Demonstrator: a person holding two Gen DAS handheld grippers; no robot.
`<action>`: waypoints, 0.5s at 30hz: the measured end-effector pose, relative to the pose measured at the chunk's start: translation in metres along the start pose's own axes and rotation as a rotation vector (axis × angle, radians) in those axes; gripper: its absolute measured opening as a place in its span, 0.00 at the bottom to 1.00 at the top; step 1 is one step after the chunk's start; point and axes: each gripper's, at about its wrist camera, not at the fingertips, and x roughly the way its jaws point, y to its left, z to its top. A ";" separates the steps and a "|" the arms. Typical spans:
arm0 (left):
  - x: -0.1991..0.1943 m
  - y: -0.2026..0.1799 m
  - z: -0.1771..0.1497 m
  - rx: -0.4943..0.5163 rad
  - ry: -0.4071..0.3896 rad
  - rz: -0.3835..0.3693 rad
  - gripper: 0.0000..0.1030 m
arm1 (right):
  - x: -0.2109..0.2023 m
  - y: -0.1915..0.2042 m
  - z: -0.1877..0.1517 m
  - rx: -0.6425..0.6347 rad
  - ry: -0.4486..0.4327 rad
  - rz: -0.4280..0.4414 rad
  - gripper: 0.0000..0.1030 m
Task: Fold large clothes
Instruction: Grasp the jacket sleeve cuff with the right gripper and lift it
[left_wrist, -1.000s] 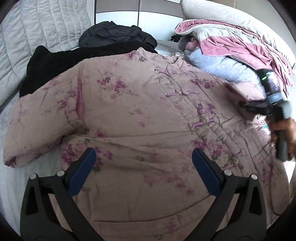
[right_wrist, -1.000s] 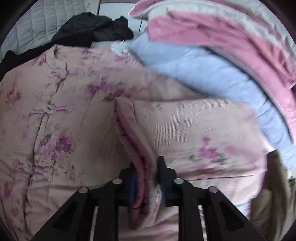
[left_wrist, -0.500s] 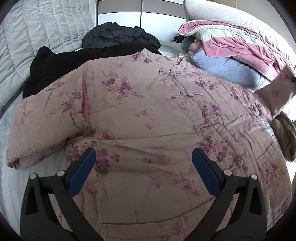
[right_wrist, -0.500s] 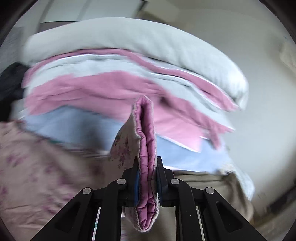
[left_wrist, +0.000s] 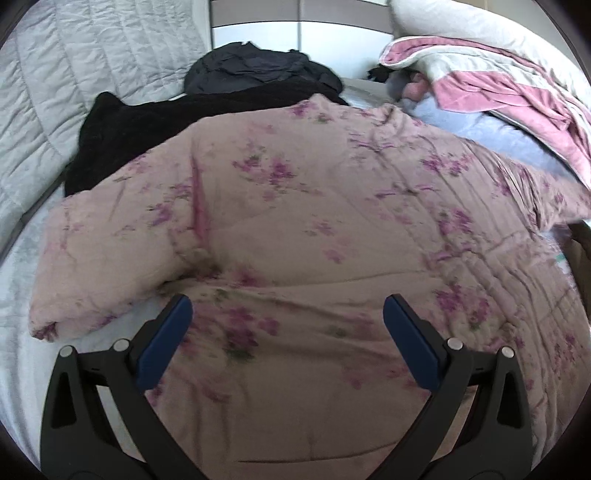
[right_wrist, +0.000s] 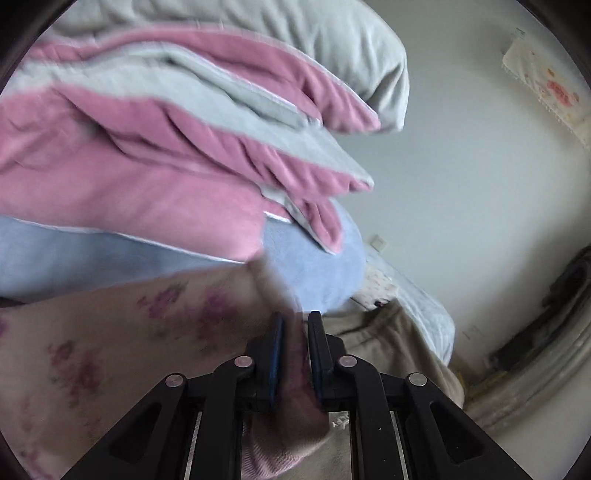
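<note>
Padded floral jacket (left_wrist: 314, 229) spread across the bed (left_wrist: 22, 295), its sleeve (right_wrist: 155, 325) pinched and held out toward three o'clock.
Right gripper (right_wrist: 294, 343) has its jaws nearly closed on the sleeve's cuff edge; left gripper (left_wrist: 284, 339) hovers over the hem at six o'clock, jaws wide apart and empty. Risk: the thick quilting could slip from that narrow pinch, or the sleeve could snag the stacked bedding (right_wrist: 166, 129) at twelve o'clock and topple it.
</note>
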 end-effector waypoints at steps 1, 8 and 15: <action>-0.001 0.006 0.002 -0.007 -0.003 0.016 1.00 | -0.003 -0.007 -0.003 0.035 -0.004 0.029 0.15; 0.014 0.041 0.027 -0.030 -0.021 0.147 1.00 | -0.058 -0.004 -0.023 0.077 -0.128 0.292 0.69; 0.084 0.076 0.043 -0.044 0.132 0.236 0.64 | -0.105 0.035 -0.043 0.021 -0.127 0.534 0.69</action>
